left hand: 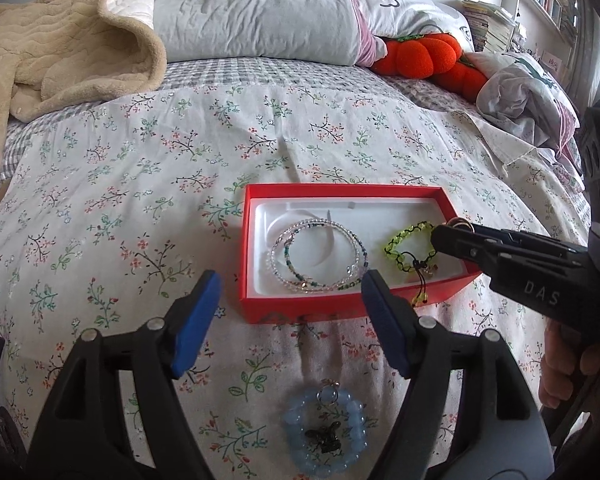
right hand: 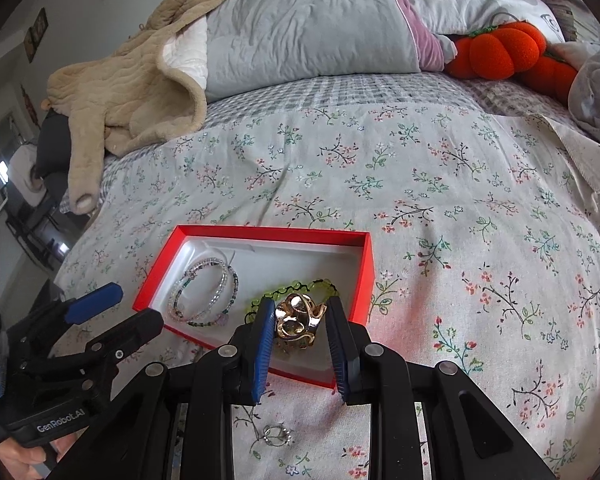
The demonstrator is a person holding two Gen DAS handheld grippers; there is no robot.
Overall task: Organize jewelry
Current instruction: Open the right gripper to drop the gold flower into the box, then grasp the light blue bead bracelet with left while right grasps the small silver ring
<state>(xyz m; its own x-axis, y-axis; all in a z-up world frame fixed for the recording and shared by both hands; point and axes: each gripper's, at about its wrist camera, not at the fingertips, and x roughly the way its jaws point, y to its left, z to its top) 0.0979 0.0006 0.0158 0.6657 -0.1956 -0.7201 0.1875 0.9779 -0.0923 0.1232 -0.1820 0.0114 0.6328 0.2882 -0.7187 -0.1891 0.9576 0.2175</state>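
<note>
A red box (left hand: pixel 340 191) (right hand: pixel 276 233) with a white liner lies on the floral bedspread. In it lie a clear-and-green beaded bracelet (left hand: pixel 316 256) (right hand: pixel 204 296) and a neon-yellow corded bracelet (left hand: pixel 410 248) (right hand: pixel 296 285). My right gripper (right hand: pixel 300 310) (left hand: pixel 452 236) hangs over the box's near right corner, shut on a gold openwork ring (right hand: pixel 300 320). My left gripper (left hand: pixel 290 316) (right hand: pixel 140 306) stands open just before the box's near wall, with nothing between its blue pads. A pale blue bead bracelet (left hand: pixel 324 428) lies on the bedspread under the left gripper. A small silver ring (right hand: pixel 277 436) lies under the right one.
A beige fleece garment (left hand: pixel 60 48) and a grey quilt (left hand: pixel 252 12) lie at the far side of the bed. Orange pumpkin plush toys (left hand: pixel 420 54) and crumpled bedding (left hand: pixel 524 88) sit far right. A hand (left hand: pixel 556 364) grips the right tool's handle.
</note>
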